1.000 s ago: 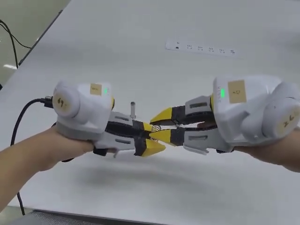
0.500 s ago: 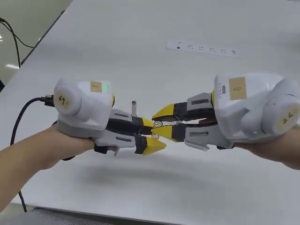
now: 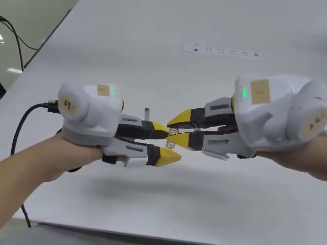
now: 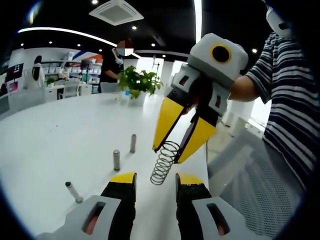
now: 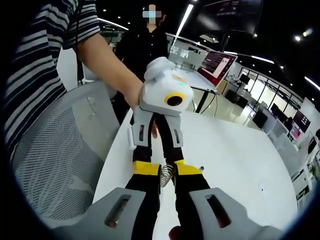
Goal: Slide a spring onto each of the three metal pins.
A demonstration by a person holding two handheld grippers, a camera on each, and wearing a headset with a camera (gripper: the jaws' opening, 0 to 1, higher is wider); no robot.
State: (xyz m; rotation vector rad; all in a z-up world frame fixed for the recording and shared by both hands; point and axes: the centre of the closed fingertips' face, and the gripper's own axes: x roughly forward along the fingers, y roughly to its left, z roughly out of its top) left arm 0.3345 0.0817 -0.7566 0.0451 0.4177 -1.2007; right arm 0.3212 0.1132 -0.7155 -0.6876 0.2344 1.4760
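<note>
Over the table's near edge, the spring is pinched at one end in my right claw. Its free end hangs by my left claw, jaws parted. Three pins wait beyond.

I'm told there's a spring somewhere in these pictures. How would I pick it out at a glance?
Start at the white table, then find the right gripper held above its near side. Pinched between that gripper's yellow jaws hangs the spring. It is a small coil of silvery wire up in the air, whereas the three metal pins nearby are solid rods on the tabletop.
</note>
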